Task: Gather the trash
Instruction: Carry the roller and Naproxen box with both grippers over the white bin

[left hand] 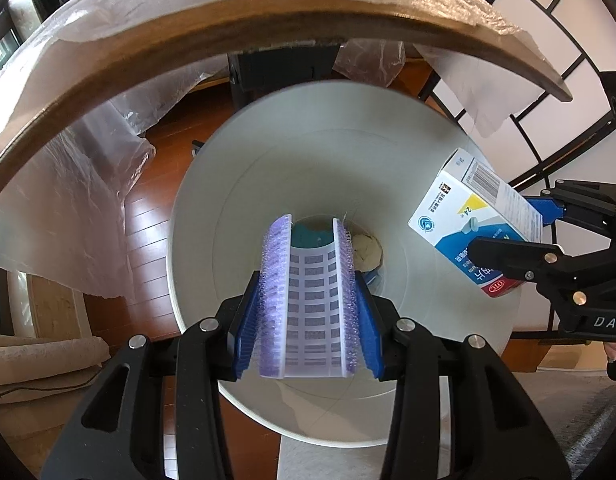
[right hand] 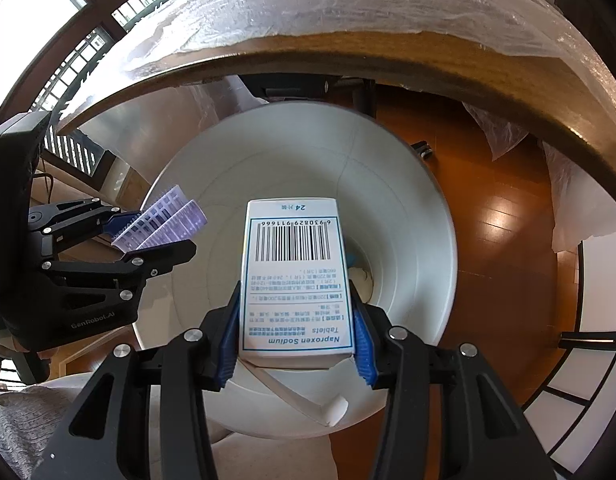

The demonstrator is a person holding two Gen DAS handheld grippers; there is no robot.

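The right gripper (right hand: 294,336) has its jaws closed on a white and blue medicine box (right hand: 296,280), blue pads pressing the two long side edges near its lower end. The upturned face reads "Naproxen Sodium Tablets" upside down, with a barcode numbered 6930829911666 and "24" near the far end; in the left wrist view a red oval "OTO"-like mark sits on one corner of the box (left hand: 467,216). Its long axis runs straight out along the jaws, pointing steeply down into the white bin (right hand: 419,208). The left gripper (left hand: 308,312) has its jaws closed narrow on a curled white strip printed with rows of small grey-purple blocks, a purple-edged sheet (left hand: 308,288) bent into a trough, its length also lying along the jaws and aimed into the bin (left hand: 268,152). "GenRobot.AI" is printed on the left gripper's body. At the bin's bottom lie a crumpled pale wad (left hand: 367,250) and something teal. Behind rises the plastic-covered desk (left hand: 228,20), over a wooden floor (left hand: 148,220).
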